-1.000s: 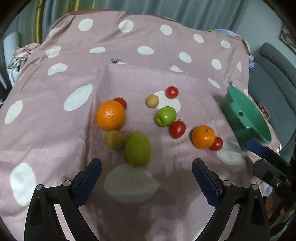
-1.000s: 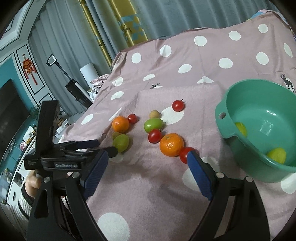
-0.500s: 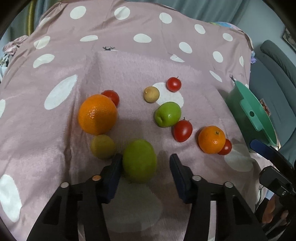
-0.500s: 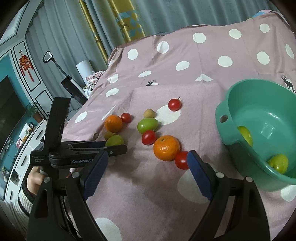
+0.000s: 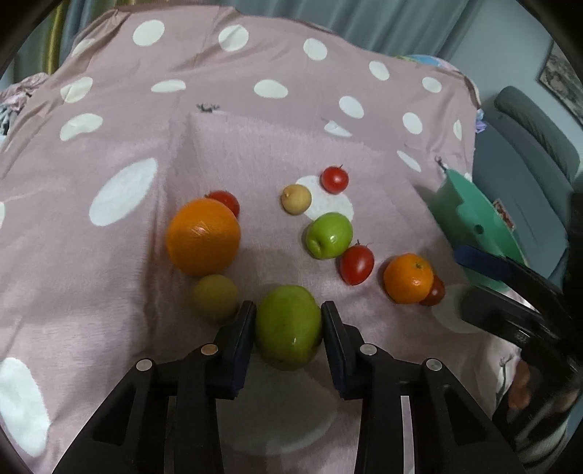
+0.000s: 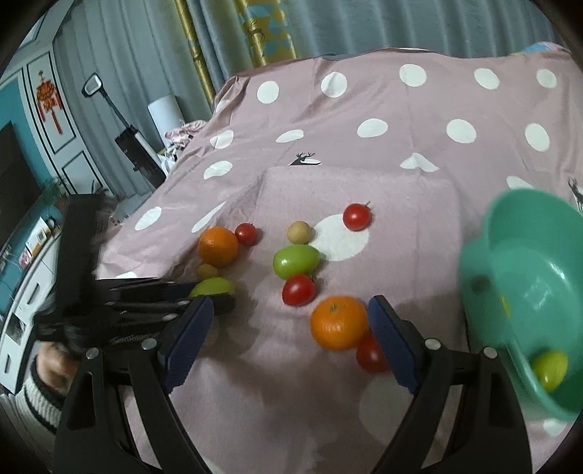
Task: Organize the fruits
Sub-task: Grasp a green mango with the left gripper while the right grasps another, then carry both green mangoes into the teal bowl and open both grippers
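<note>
The pink polka-dot cloth point(image 5: 109, 291) carries the fruit, with the teal bowl point(image 6: 528, 277) at its right edge holding two yellow-green fruits; no writing is legible. The left gripper point(image 5: 286, 324) has its jaws clamped on the green mango point(image 5: 288, 326), near the big orange point(image 5: 203, 237). The right gripper point(image 6: 288, 339) hangs with jaws wide apart around the small orange point(image 6: 338, 322), a red tomato point(image 6: 370, 353) beside its right pad.

Pink cloth with white polka dots point(image 5: 120, 120) covers everything under me, little deer print point(image 6: 304, 159) on it. Grey curtains point(image 6: 127, 54) behind, plus a gold patterned one point(image 6: 267, 32). Red knot ornament point(image 6: 49, 104) hangs on the wall, grey chair point(image 5: 535, 135) off to the side. That upright black thing point(image 6: 136, 146), maybe a vacuum?
</note>
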The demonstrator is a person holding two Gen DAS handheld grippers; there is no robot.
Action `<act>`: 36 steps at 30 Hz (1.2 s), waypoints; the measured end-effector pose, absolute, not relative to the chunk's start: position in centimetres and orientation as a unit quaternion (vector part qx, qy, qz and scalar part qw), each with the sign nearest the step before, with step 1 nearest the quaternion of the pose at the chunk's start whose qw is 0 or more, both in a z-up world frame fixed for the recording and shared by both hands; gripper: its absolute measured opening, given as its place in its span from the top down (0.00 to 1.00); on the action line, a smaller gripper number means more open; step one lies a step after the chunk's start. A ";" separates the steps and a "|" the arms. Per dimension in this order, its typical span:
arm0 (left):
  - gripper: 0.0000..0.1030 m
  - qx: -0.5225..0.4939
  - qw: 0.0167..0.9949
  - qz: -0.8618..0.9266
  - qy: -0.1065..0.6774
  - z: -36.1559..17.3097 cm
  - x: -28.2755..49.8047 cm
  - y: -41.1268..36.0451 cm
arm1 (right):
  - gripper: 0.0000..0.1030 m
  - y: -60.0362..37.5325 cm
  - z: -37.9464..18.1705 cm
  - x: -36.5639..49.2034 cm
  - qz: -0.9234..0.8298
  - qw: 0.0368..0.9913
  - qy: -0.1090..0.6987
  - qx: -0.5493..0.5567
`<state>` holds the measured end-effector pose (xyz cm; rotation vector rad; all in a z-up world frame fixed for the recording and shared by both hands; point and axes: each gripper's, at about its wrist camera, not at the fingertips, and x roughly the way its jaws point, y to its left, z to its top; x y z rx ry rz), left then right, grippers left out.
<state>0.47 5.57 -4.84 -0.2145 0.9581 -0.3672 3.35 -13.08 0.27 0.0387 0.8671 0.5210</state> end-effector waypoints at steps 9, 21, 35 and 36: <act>0.65 -0.116 0.873 -0.192 0.433 -3.9 0.1 6.9 | 0.23 -8.9 -1.3 8.6 0.252 0.853 0.454 -0.043; 0.65 -0.133 0.875 -0.186 0.426 -4.2 0.7 8.3 | 0.56 -7.0 -4.5 11.6 0.240 0.823 0.509 -0.079; 0.65 -0.122 0.882 -0.169 0.423 -4.1 0.3 8.2 | 0.57 -9.4 -1.6 7.7 0.259 0.853 0.453 -0.021; 0.65 -0.120 0.883 -0.169 0.421 -4.1 0.2 8.2 | 0.57 -9.7 -1.4 7.2 0.260 0.855 0.449 -0.012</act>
